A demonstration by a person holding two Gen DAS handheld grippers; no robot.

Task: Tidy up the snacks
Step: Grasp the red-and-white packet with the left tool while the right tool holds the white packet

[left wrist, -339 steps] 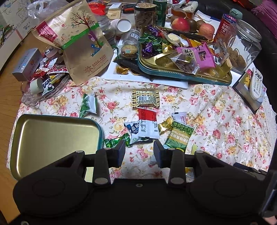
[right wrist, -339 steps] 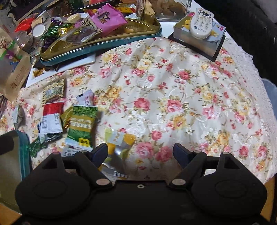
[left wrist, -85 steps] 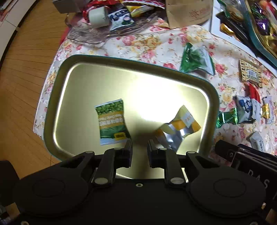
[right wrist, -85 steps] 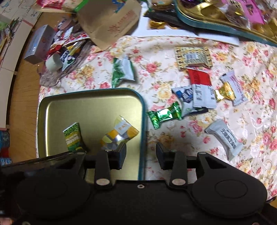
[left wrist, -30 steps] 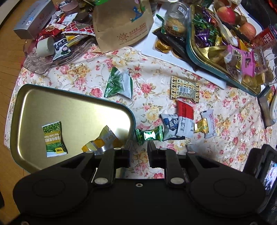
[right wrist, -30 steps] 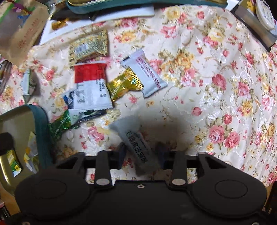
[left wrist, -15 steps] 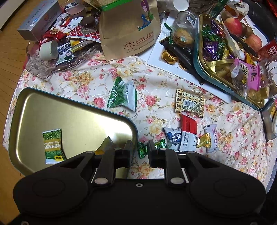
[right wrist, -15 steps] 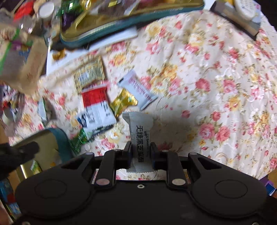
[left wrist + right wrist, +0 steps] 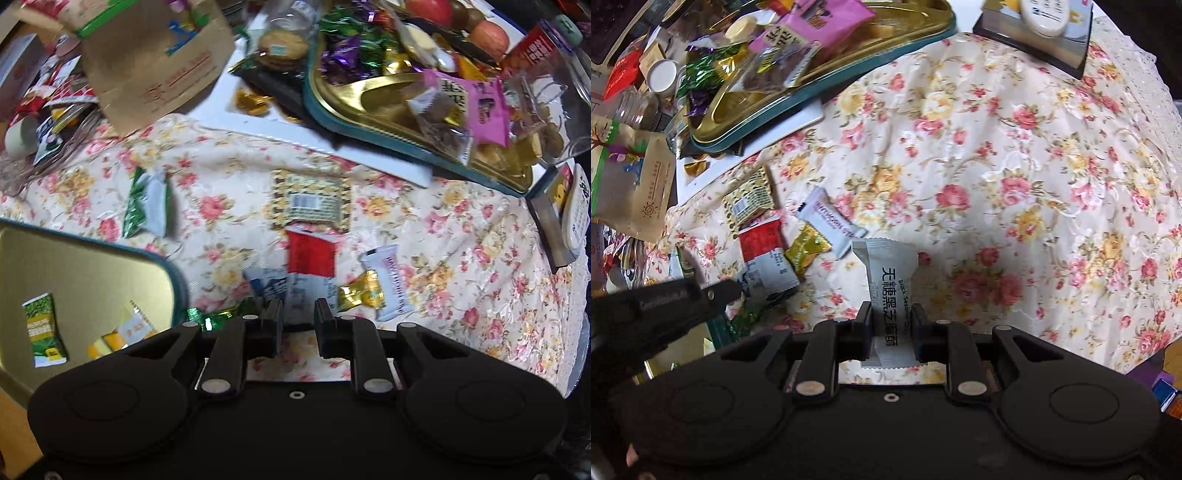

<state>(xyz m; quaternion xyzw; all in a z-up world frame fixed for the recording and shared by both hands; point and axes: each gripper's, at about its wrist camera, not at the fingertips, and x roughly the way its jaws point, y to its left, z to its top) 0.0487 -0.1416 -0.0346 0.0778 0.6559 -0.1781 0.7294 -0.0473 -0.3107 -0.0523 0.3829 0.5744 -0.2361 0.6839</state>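
My right gripper (image 9: 889, 332) is shut on a grey sesame-snack packet (image 9: 888, 273) and holds it above the floral cloth. My left gripper (image 9: 298, 332) is nearly closed and empty, low over the red-and-white packet (image 9: 309, 258) and a blue-white packet (image 9: 266, 283). Beside them lie a gold candy (image 9: 360, 291), a white bar (image 9: 388, 280), a green twist candy (image 9: 214, 314), a patterned gold packet (image 9: 309, 201) and a green-white packet (image 9: 147, 206). The gold tray (image 9: 92, 266) at left holds a green packet (image 9: 42, 328) and a yellow packet (image 9: 122, 330).
A second gold tray (image 9: 388, 110) full of sweets sits at the back. A brown paper bag (image 9: 155, 62) and a cluttered glass dish (image 9: 33, 122) are at back left. A remote on a box (image 9: 1045, 26) lies at the far right corner.
My right gripper has lifted the grey packet higher off the cloth. My left gripper has moved right and forward, from the tray's corner toward the loose packets.
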